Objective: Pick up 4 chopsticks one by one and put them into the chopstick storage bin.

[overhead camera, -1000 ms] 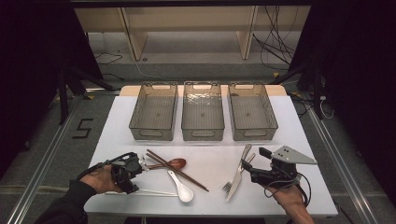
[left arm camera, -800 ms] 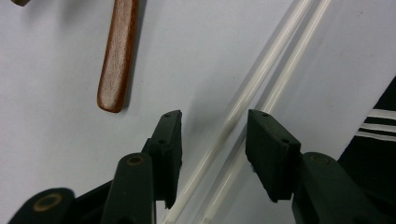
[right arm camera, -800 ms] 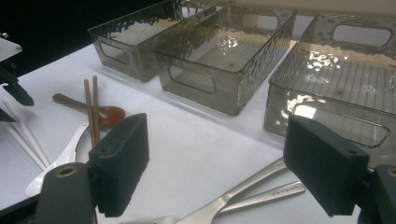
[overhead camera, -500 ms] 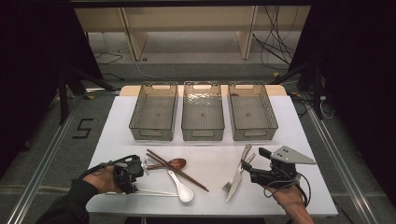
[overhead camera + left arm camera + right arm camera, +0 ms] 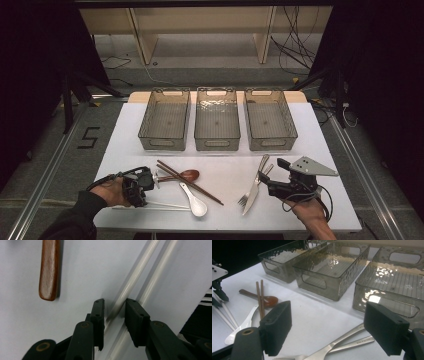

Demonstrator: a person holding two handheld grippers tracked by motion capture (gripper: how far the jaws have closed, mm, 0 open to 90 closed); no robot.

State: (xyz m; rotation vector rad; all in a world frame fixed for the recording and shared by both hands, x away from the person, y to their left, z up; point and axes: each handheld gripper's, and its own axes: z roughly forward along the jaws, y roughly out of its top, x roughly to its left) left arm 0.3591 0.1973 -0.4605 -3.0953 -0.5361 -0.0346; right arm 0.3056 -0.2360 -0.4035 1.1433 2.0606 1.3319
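- Your left gripper, at the lower left of the high view, has just been closing its jaws around one of the pair of white plastic chopsticks. In the left gripper view that stick runs up between the pads from the bottom centre toward the upper right, but a sliver of gap shows on each side, so judge it as not yet clamped.
- The second white stick lies just beside it, outside the right-hand pad.
- Your right gripper hangs released, jaws wide, over the two steel forks at the bottom of its own view.
- Progress looks early: the three clear ribbed plastic bins across the middle of the high view hold nothing.
- What remains on the white table: the dark wooden chopsticks, the brown wooden spoon, the white ceramic spoon, the forks and the white sticks.
- Hard to read: the far ends of the white sticks are cut off at the top edge, and whether the pads touch the stick is uncertain.
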